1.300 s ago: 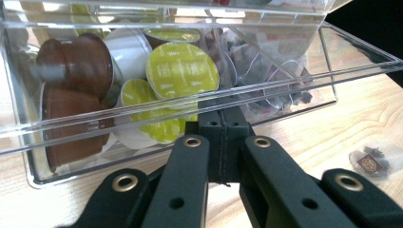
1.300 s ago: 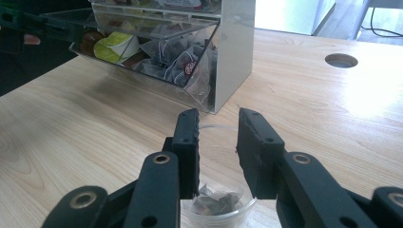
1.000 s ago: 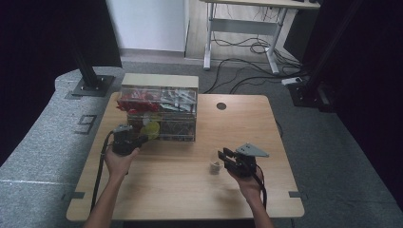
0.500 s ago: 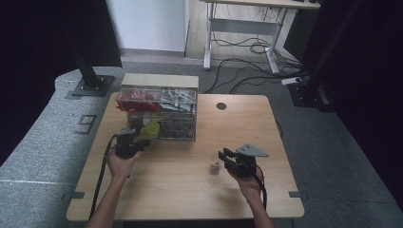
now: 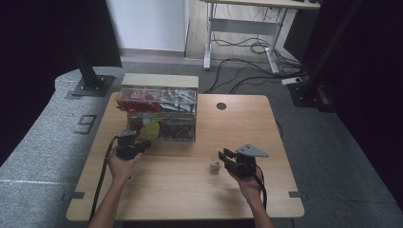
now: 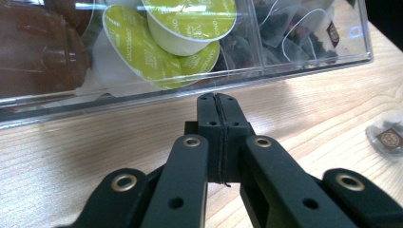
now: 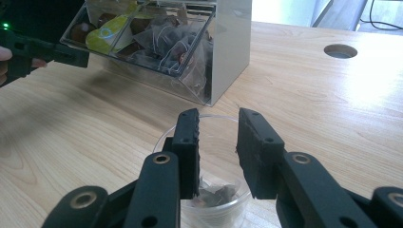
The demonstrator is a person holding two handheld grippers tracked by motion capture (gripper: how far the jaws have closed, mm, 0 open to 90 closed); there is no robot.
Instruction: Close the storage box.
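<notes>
A clear organizer box (image 5: 159,111) stands at the back left of the wooden table (image 5: 190,190). Its lower front bin holds green-lidded capsules (image 6: 190,19) and tea bags (image 6: 294,28). My left gripper (image 5: 144,144) rests just in front of that bin, its jaws (image 6: 219,102) shut with nothing between them. A small clear cup (image 5: 215,167) with a tea bag in it (image 7: 216,192) sits near the table's middle. My right gripper (image 5: 222,156) hangs over the cup (image 7: 228,209), jaws apart (image 7: 216,121) above its rim and not pressing on it.
A round cable hole (image 5: 221,106) sits in the tabletop at the back right. A translucent item with a brown tag (image 6: 387,137) lies on the wood at the right edge of the left gripper view. Desk legs and cables (image 5: 247,47) are on the floor beyond.
My left gripper has drawn back a little from the organizer's front towards the person. The right gripper and the cup have stayed put.
</notes>
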